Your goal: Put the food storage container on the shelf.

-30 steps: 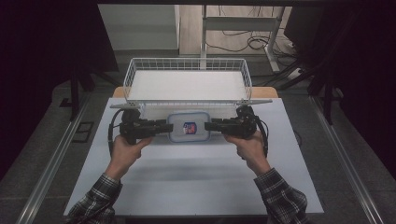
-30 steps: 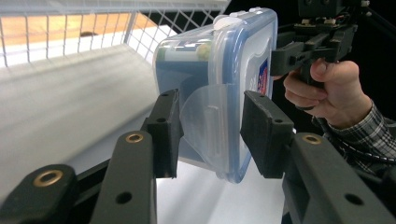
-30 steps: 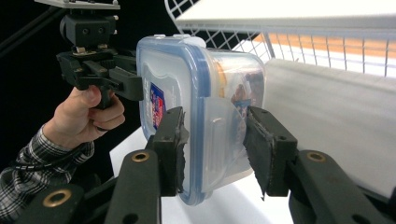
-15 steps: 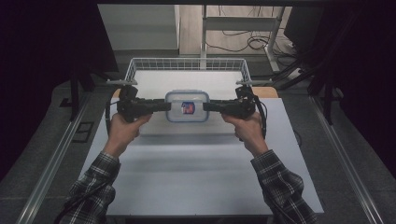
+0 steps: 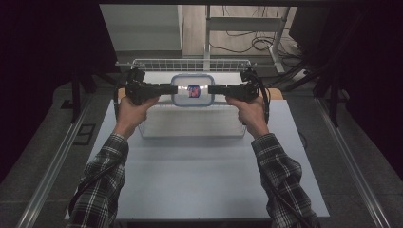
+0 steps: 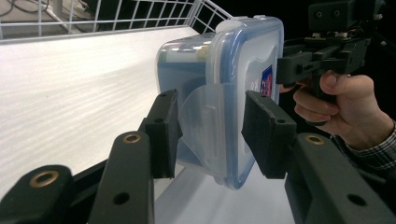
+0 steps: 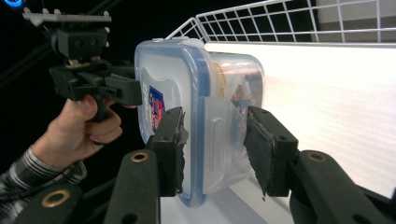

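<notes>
Dark room around a pale grey table (image 5: 199,180); at upper centre of the high view I hold the lidded plastic container (image 5: 192,90) over the wire basket (image 5: 190,64). Left gripper (image 5: 171,89) and right gripper (image 5: 213,90) each clamp an end flap. Carrying step, I judge; next, lower it level. Clear tub, blue-rimmed lid, red-blue sticker.

Lidded container (image 6: 219,93) between left tool (image 6: 210,130) pads, above basket (image 6: 116,18)

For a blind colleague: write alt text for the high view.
Two grippers, left and right, hold a lidded plastic box by its ends above a white wire basket on a table, plaid sleeves entering from below.
</notes>
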A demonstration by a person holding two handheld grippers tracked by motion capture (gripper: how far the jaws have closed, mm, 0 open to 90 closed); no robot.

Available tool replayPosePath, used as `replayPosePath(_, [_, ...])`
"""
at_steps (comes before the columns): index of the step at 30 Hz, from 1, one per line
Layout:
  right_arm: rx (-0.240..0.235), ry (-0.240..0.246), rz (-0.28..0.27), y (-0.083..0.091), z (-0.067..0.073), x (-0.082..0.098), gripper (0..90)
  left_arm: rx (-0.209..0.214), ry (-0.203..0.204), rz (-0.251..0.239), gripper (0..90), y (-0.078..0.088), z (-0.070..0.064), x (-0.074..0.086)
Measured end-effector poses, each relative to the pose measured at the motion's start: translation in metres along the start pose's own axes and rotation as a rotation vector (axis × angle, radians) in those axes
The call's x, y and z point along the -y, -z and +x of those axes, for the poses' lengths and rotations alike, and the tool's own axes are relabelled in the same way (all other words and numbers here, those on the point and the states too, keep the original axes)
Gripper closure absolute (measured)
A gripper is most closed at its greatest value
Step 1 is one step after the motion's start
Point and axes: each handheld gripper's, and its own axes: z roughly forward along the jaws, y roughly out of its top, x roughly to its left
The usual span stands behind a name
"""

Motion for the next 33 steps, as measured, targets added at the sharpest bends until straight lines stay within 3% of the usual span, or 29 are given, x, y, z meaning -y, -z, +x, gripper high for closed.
replayPosePath(8, [0.01, -0.02, 0.003, -0.007, -0.006, -0.007, 56.6, -0.007, 0.018, -0.022, 56.0, -0.002, 0.009, -0.003])
replayPosePath(14, [0.089, 0.022, 0.017, -0.009, -0.004, -0.008, 60.1, -0.008, 0.023, -0.014, 56.4, -0.005, 0.01, -0.005])
replayPosePath(18, [0.099, 0.018, 0.023, -0.009, -0.003, -0.009, 60.4, -0.018, 0.038, -0.009, 55.3, -0.007, 0.012, -0.007])
replayPosePath(23, [0.137, 0.032, 0.043, -0.01, -0.002, -0.008, 61.4, -0.043, 0.027, 0.01, 51.8, -0.008, 0.012, -0.009])
replayPosePath(29, [0.144, 0.018, 0.03, -0.011, -0.004, -0.009, 61.1, -0.112, 0.012, 0.006, 47.9, -0.007, 0.011, -0.011])
replayPosePath(30, [0.146, 0.02, 0.028, -0.011, -0.003, -0.009, 61.1, -0.159, -0.001, 0.003, 47.2, -0.005, 0.008, -0.013])
replayPosePath(33, [0.164, 0.025, 0.022, -0.012, -0.001, -0.01, 61.0, -0.179, -0.013, 0.002, 49.2, -0.003, 0.007, -0.013])
